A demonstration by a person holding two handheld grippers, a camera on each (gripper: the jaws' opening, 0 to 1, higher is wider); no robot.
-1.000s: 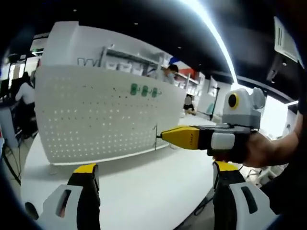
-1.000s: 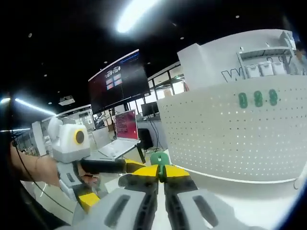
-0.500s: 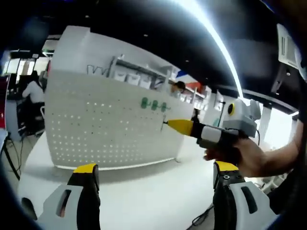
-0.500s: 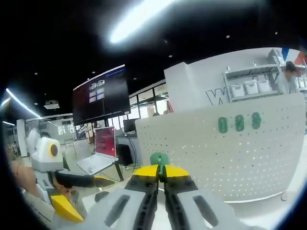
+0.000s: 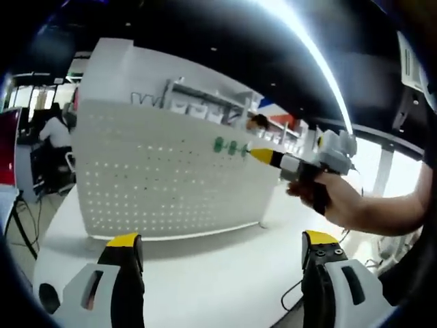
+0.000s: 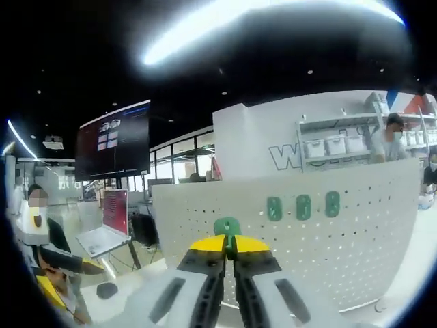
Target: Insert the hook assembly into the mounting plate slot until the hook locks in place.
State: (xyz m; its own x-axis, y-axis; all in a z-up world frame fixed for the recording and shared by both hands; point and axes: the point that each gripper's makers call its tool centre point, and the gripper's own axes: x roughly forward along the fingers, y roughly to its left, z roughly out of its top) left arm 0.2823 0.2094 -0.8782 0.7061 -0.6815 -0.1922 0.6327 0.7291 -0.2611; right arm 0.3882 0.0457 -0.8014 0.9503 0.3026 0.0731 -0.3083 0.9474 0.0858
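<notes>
A: On the white tabletop [image 5: 205, 273] stands the perforated plate [image 5: 164, 178], upright, with three green hooks [image 5: 232, 147] already seated in a row near its upper edge.

B: And the one being fitted?

A: In the right gripper view, the right gripper [image 6: 229, 247] has its fingers pressed together on a green hook [image 6: 227, 226]; only the hook's top shows above the yellow tips. It sits in front of the plate, lower than the seated row. Contact with the plate: cannot tell.

B: Left side?

A: The left gripper [image 5: 218, 246] has its fingers spread wide, holding nothing, low over the tabletop, well back from the plate.

B: Progress?

A: Hook grasped and brought up to the plate. Judged not yet inserted; aligning, pushing in and locking remain.
</notes>
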